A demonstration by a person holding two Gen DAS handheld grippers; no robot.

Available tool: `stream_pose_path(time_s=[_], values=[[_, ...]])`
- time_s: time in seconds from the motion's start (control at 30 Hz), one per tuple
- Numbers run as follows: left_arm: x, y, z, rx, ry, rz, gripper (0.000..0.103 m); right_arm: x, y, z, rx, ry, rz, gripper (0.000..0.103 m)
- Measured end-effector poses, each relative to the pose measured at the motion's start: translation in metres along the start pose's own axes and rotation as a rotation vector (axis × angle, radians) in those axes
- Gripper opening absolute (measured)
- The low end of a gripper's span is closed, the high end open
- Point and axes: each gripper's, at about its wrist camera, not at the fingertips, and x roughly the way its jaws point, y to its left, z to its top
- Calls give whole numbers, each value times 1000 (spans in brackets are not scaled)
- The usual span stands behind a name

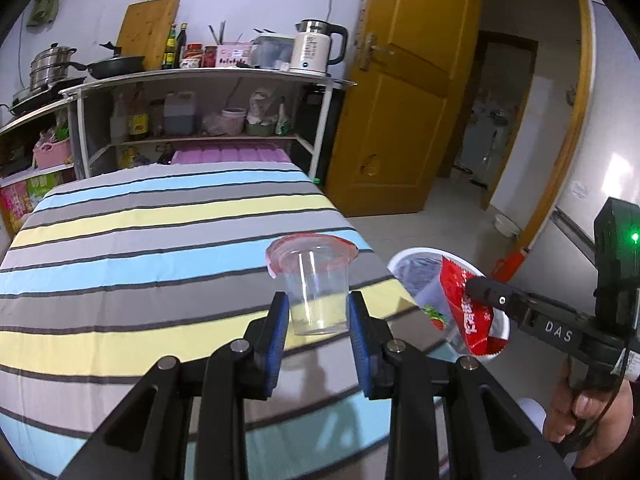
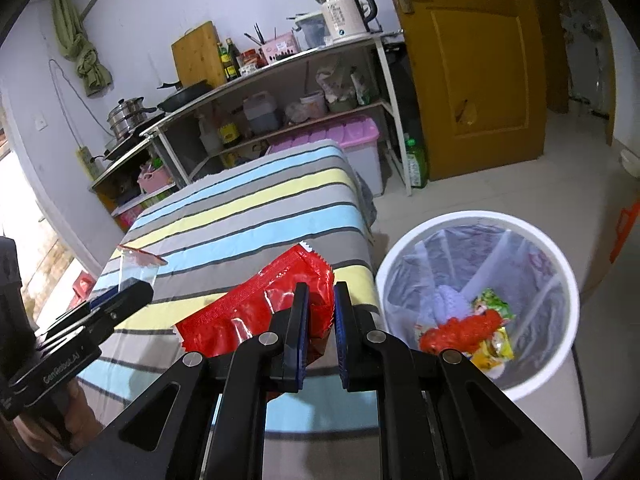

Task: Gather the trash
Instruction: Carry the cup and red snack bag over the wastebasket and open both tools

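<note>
Left gripper (image 1: 318, 312) clamped on clear plastic cup (image 1: 314, 288), right gripper (image 2: 320, 320) pinching crinkled red foil wrapper (image 2: 256, 308), both apparently bound for white lined bin (image 2: 480, 216).

"DAS" on right gripper (image 1: 470, 286)

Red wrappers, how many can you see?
2. One red wrapper is pinched in the right gripper above the striped table edge. Another, crumpled red wrapper lies inside the white bin among other trash; more may be hidden underneath.
</note>
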Motion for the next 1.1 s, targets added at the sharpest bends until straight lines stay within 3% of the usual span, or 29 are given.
stream_pose_path(time_s=[0.63, 1.1], values=[[-2, -49, -6, 69, 8, -92, 31, -43, -36, -15, 49, -50, -69, 12], [26, -89, 4, 133, 27, -156, 31, -46, -76, -17, 106, -56, -129, 12]])
